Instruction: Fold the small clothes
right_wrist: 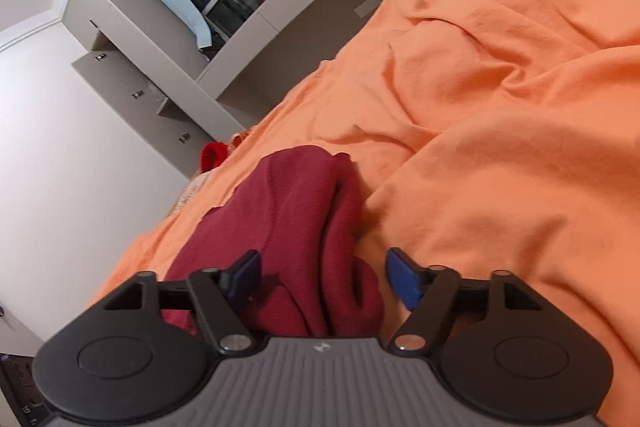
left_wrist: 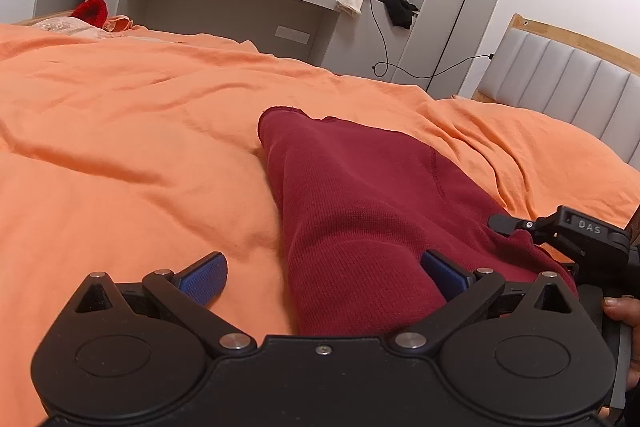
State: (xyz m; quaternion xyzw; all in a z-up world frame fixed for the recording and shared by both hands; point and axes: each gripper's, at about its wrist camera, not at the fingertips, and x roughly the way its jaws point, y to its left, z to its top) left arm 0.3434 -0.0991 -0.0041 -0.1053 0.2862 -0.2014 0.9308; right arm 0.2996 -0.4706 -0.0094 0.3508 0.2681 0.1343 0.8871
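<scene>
On the orange bed (left_wrist: 120, 147), my red cloth (left_wrist: 360, 207) lies folded. Both my left gripper (left_wrist: 324, 277) and right gripper (right_wrist: 324, 277) are wide open, holding nothing. A bump could undo the fold.

"DAS" on right gripper (left_wrist: 592, 239)

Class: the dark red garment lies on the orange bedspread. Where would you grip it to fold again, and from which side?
Likely the dark red garment's far hem edge, approached from the window side: it lies flat, exposed and thin, unlike the bulky rolled near end.
</scene>
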